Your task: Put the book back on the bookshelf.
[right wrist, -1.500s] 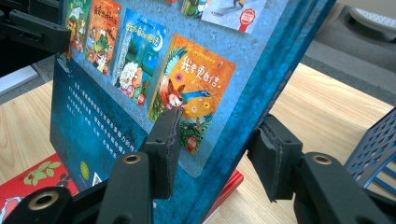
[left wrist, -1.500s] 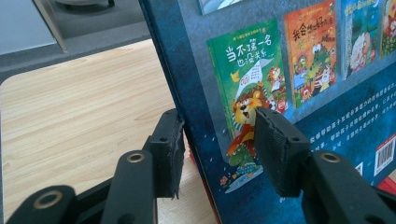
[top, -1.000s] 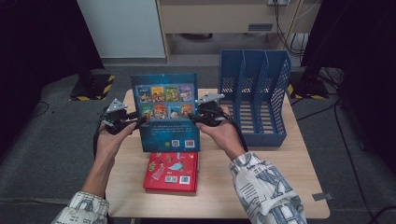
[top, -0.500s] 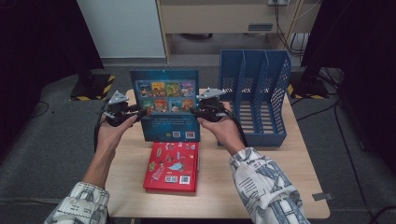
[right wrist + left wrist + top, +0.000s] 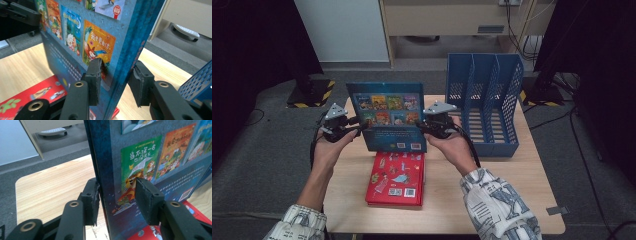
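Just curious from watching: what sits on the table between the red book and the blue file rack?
Nothing lies on that stretch of the table: in the high view, bare wood runs between the red book and the blue file rack, with the person's right hand above it.

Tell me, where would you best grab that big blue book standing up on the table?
By its two upright side edges, one gripper from each side. The blue book stands on its bottom edge, broad but thin, so each edge slips between a pair of jaws. That is how the left gripper and right gripper sit now. The red book lying flat offers no such edge.
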`<action>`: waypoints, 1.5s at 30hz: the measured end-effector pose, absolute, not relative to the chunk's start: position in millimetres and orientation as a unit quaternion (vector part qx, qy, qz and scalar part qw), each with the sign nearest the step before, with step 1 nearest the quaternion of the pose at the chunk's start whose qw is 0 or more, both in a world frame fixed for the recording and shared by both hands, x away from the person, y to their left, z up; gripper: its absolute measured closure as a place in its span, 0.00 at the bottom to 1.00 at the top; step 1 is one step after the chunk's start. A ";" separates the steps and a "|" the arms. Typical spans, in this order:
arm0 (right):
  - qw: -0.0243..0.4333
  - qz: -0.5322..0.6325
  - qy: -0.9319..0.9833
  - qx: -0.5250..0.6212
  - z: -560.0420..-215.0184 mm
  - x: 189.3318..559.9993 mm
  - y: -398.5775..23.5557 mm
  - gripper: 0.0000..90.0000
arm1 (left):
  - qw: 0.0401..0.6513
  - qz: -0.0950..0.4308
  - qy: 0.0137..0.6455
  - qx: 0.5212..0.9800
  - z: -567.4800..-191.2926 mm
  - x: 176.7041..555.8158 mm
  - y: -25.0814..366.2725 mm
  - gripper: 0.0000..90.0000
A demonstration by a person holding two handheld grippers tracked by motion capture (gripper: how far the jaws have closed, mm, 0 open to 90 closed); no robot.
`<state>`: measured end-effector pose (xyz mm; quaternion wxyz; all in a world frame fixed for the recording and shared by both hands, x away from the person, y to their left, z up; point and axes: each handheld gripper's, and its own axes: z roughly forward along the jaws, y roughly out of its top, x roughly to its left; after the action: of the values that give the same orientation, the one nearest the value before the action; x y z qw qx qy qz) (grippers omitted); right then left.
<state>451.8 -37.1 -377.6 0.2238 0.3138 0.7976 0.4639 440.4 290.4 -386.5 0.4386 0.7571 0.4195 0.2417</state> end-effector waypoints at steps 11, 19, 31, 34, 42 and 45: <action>0.200 0.487 0.796 0.300 -377.9 436.1 -42.0 0.72 | 0.459 0.228 0.407 0.756 -389.6 441.2 291.0 0.47; 0.181 0.502 0.796 0.286 -378.8 424.9 -42.5 0.75 | 0.477 0.214 0.402 0.752 -391.5 444.7 290.3 0.38; 0.167 0.523 0.794 0.261 -376.2 418.2 -38.2 0.82 | 0.491 0.205 0.381 0.756 -394.1 449.7 289.6 0.29; 0.160 0.527 0.795 0.255 -375.3 416.3 -37.0 0.83 | 0.493 0.202 0.376 0.759 -394.8 450.0 289.4 0.26; 0.163 0.524 0.799 0.245 -373.1 411.7 -31.5 0.79 | 0.496 0.200 0.372 0.759 -395.4 450.8 286.5 0.20; 0.159 0.524 0.803 0.236 -370.3 412.2 -25.1 0.71 | 0.495 0.199 0.373 0.759 -395.4 450.8 286.5 0.20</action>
<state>412.2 -25.1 -370.3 0.1594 0.2365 0.8028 0.5236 450.8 286.5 -395.4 0.4953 0.7590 0.3725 0.1994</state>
